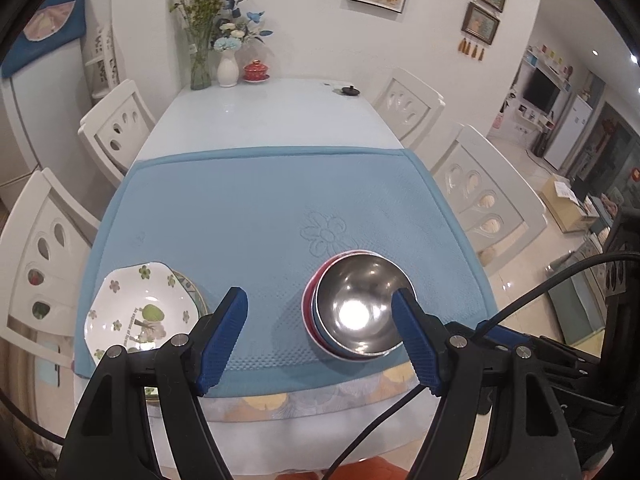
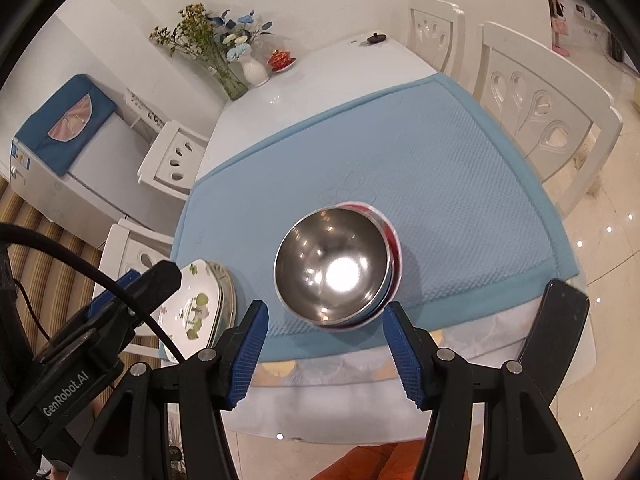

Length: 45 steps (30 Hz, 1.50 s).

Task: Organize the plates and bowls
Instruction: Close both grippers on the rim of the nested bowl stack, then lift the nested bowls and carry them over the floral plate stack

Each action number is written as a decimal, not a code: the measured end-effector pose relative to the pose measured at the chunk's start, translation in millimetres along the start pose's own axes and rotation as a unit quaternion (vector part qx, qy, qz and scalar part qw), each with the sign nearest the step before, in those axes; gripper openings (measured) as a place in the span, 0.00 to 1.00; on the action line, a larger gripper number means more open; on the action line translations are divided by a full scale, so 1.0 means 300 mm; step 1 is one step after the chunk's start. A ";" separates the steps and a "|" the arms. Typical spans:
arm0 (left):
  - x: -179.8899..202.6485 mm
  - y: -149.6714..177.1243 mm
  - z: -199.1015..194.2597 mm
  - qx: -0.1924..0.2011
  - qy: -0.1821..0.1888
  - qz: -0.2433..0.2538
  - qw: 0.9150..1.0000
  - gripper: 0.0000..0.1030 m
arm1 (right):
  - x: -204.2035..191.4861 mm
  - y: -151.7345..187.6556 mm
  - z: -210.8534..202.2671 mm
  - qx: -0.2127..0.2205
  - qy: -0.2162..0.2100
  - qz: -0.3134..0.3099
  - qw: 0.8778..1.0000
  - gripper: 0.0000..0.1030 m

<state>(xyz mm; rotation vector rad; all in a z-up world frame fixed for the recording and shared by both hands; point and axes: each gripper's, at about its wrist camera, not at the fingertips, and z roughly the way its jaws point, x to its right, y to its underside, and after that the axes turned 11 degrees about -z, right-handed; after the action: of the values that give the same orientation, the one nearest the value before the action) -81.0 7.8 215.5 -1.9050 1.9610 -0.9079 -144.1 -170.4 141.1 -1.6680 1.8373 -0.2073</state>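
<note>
Steel bowls (image 1: 356, 308) nested on blue mat (image 1: 256, 216); floral plates (image 1: 140, 312) stacked, perhaps two. Left gripper (image 1: 320, 300) and right gripper (image 2: 324, 312) jaws apart, empty.

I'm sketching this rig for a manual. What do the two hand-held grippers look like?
Each hand-held gripper, left and right, has black plastic arms with silver pivot screws and ribbed blue finger pads. A black cable trails from the left one, whose body reads "GenRobot.AI" in white.
</note>
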 end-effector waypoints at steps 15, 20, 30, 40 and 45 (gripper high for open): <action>0.009 -0.041 0.071 0.016 -0.041 -0.013 0.999 0.71 | 0.056 -0.104 0.088 -0.022 -0.020 -0.023 0.999 0.56; -0.049 -0.053 0.115 -0.003 -0.041 -0.048 0.998 0.71 | 0.116 -0.141 0.103 -0.019 -0.007 -0.017 1.000 0.56; -0.113 -0.016 0.262 -0.065 -0.018 -0.075 0.995 0.71 | 0.222 -0.184 0.229 -0.066 -0.007 0.006 0.998 0.56; -0.125 0.045 0.407 -0.117 -0.014 -0.094 0.989 0.71 | 0.176 -0.130 0.368 -0.127 -0.006 -0.033 0.991 0.56; -0.113 0.050 0.425 -0.122 -0.015 -0.089 0.988 0.71 | 0.174 -0.137 0.396 -0.132 -0.005 -0.035 0.991 0.56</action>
<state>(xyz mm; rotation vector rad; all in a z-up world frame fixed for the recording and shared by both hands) -14.9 7.7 100.5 -2.2452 1.9890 -0.7036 -44.1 -191.6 51.2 -1.9113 1.8639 0.0179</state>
